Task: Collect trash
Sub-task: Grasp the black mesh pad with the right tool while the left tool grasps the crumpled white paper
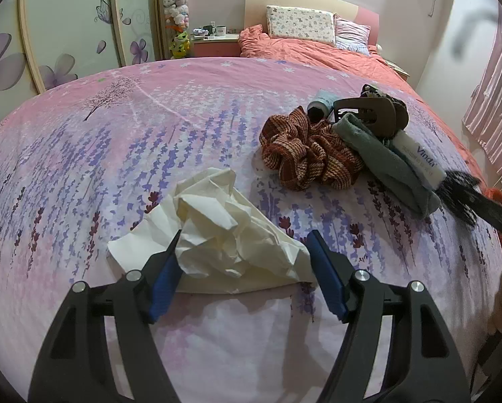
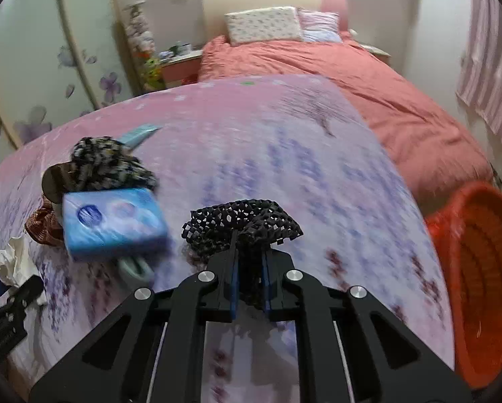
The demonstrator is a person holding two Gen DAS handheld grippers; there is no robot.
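L gripper [image 1: 242, 247] is hanging over the bedsheet [image 1: 83, 174] w/ jaws standing apart, one on each side of the crumpled tissue [image 1: 217, 235]; left pad looks to be at the paper's edge, right pad just beside it, can't tell if either is pressing. Tissue is lying flat on the sheet, nr the front edge.

R gripper [image 2: 249, 252] is clamping tight on a black mesh net [image 2: 242, 221], which is bunching up and fanning out past the fingertips. Orange basket [image 2: 479, 268] is sitting off the bed's right side, near the R gripper.

Pile further back on the sheet: red-brown scrunchie [image 1: 308, 154], grey cloth [image 1: 385, 164], brown hair claw [image 1: 375, 114], Vinda pack [image 1: 418, 158] – blue from the R view. All touching or overlapping. Pile is apart from the tissue.
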